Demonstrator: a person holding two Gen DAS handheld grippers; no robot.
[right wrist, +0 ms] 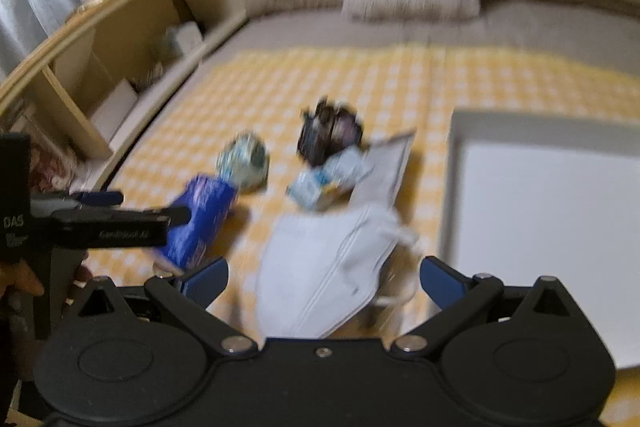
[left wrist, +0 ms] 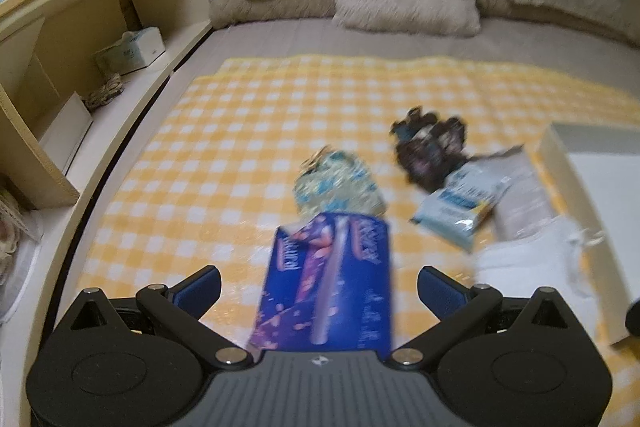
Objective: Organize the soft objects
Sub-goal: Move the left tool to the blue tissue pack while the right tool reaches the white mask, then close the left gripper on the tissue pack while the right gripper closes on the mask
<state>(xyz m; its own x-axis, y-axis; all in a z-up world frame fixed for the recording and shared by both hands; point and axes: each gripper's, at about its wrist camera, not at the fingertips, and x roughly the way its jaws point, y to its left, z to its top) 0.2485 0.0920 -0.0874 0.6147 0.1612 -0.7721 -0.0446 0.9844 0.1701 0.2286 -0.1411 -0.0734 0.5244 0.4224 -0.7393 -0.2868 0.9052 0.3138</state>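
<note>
On the yellow checked blanket (left wrist: 248, 131) the soft things lie in a loose cluster: a blue pack (left wrist: 332, 279) between the spread fingers of the left claw (left wrist: 319, 287), a white garment (right wrist: 332, 267) between those of the right claw (right wrist: 324, 279), also wide open and holding nothing. Beyond them lie a floral bundle (left wrist: 340, 183), a dark bundle (left wrist: 432, 147) and a pale packet (left wrist: 460, 207), with a white box (right wrist: 552, 235) just right. Both views are blurred; a hasty pinch could catch only a fold, so the garment might slip out or drag the packet touching it.
</note>
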